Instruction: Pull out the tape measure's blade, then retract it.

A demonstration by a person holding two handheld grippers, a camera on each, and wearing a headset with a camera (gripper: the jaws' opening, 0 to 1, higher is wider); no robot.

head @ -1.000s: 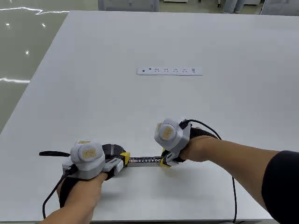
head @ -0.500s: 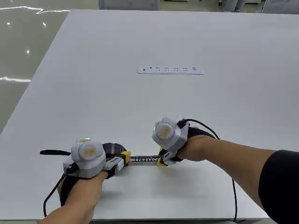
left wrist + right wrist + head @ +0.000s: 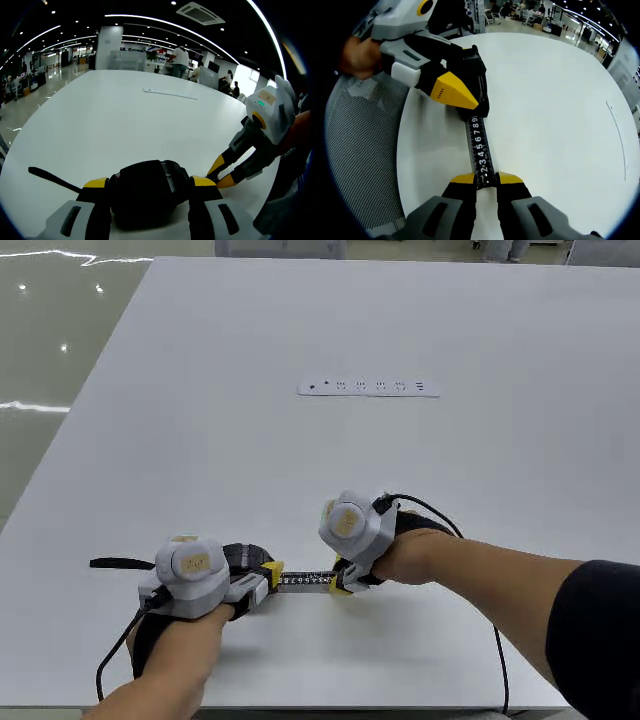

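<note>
Gap between the grippers is shrinking: over the last second the grey right gripper with yellow-tipped jaws [image 3: 487, 178] has moved in toward the round black tape measure case [image 3: 142, 200], and the exposed run of dark numbered blade [image 3: 479, 145] reads shorter in the head view. The camera drifted a bit too, but the spacing between the tips has closed regardless. Right jaws are pinched on the blade's free end; the right gripper view shows numerals up to about 9 between them and the case mouth. The matching grey left gripper [image 3: 149, 182] has its jaws clamped on either side of the case, which sits on the white surface [image 3: 300, 460] at the near edge, with its black wrist strap [image 3: 118, 563] trailing out to the left. The white power strip [image 3: 368, 388] is well apart, mid-surface. My read: pull-out is done and this is the retract phase, blade being fed back under control rather than let snap. Only a short length is left to go in, so the task looks close to done.
</note>
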